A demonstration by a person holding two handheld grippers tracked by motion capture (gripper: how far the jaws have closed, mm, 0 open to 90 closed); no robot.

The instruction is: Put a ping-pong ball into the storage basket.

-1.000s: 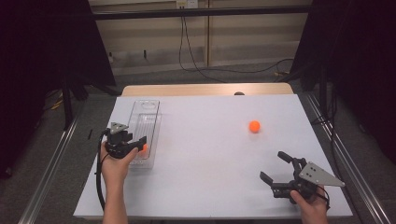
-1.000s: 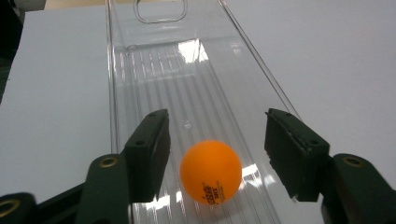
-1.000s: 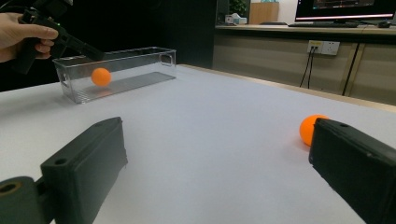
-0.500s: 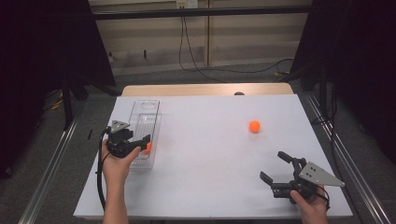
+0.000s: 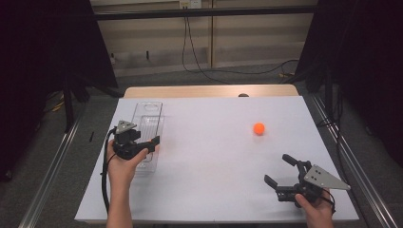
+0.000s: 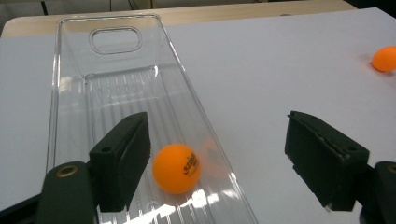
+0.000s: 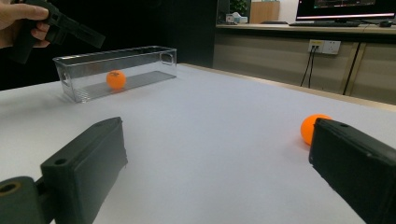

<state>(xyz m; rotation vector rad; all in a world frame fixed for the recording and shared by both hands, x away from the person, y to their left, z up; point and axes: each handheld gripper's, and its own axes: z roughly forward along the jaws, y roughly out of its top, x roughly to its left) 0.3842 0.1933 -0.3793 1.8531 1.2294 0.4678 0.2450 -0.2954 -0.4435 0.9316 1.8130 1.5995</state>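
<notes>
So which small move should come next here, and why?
Probably lift the left gripper clear of the clear bin: its jaws have just been opening, and the orange ball lies free in the bin. A second ball waits on the table.

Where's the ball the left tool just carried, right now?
In the left gripper view, the orange ball lies inside the clear tray near its close end, below the left tool, whose jaws have just opened off it.

Both black tools [image 5: 285, 175] carry grey three-cornered plates and trailing cables.
</notes>
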